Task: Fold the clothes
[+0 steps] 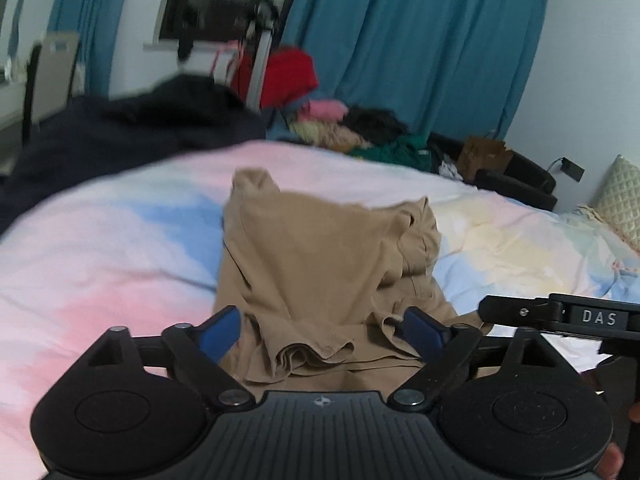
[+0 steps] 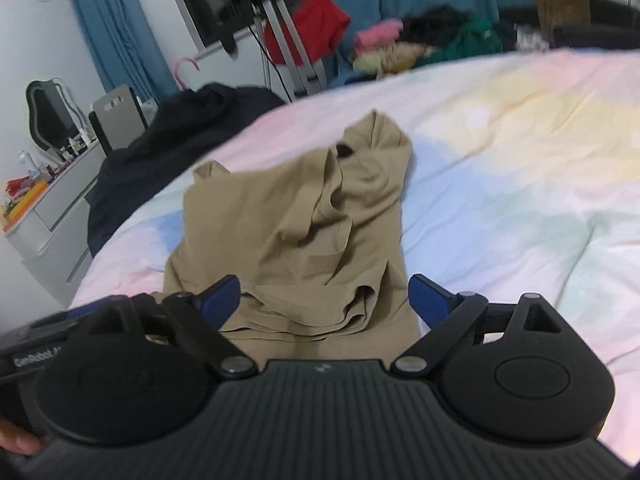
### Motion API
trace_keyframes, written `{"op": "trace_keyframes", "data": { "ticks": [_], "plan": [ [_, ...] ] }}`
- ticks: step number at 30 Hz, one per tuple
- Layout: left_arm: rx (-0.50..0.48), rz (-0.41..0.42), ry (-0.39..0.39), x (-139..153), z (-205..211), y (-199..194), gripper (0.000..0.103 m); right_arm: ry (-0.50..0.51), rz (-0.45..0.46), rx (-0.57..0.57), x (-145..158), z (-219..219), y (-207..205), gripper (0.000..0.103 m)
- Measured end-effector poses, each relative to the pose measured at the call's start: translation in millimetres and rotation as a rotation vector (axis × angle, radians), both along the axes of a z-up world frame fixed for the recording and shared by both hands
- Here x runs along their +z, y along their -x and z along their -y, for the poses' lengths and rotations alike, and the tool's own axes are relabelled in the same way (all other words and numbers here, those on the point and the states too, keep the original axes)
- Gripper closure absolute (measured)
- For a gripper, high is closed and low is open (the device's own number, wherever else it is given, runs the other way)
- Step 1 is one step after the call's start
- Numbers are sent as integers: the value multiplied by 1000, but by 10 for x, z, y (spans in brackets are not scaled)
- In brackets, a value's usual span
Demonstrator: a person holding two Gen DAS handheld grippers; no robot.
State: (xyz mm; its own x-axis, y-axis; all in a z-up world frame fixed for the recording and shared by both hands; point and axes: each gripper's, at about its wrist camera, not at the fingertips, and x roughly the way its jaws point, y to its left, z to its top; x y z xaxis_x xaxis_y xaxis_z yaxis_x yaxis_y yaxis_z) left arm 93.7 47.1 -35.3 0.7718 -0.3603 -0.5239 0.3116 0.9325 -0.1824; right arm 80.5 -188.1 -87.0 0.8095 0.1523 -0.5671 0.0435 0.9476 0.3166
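A tan garment (image 1: 320, 264) lies in a loose, partly folded heap on the pastel bedspread (image 1: 100, 248). My left gripper (image 1: 320, 326) stands open, its blue fingers (image 1: 222, 330) on either side of the garment's near edge. In the right wrist view the same tan garment (image 2: 296, 224) lies ahead, rumpled with folds down its middle. My right gripper (image 2: 324, 296) is open too, with the garment's near hem between its blue pads (image 2: 428, 298). The right gripper's black body (image 1: 560, 314) shows at the right of the left wrist view.
A dark blanket (image 1: 132, 128) lies at the bed's far left. A pile of coloured clothes (image 1: 340, 120) and a red item (image 1: 288, 76) sit beyond the bed by blue curtains (image 1: 420, 48). A white dresser (image 2: 52, 212) stands left. A cushion (image 1: 620, 200) sits at right.
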Motion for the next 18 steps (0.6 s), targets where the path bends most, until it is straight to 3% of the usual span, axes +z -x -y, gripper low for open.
{"op": "trace_keyframes", "data": {
  "ticks": [4,9,16,18],
  "plan": [
    [20,35,-20,116,-5,287,3,43,52,1,109,-19,163,11],
    [-43,-60,-48,-15,82,656,3,73,79,-23,178,-36,303,11],
    [-82,-387,151,-418,63,668,5,79,87,-50,207,18,392,11],
    [-72,-434,183,-500,21,625,6,75,90,-51,214,24,399,11]
  ]
}}
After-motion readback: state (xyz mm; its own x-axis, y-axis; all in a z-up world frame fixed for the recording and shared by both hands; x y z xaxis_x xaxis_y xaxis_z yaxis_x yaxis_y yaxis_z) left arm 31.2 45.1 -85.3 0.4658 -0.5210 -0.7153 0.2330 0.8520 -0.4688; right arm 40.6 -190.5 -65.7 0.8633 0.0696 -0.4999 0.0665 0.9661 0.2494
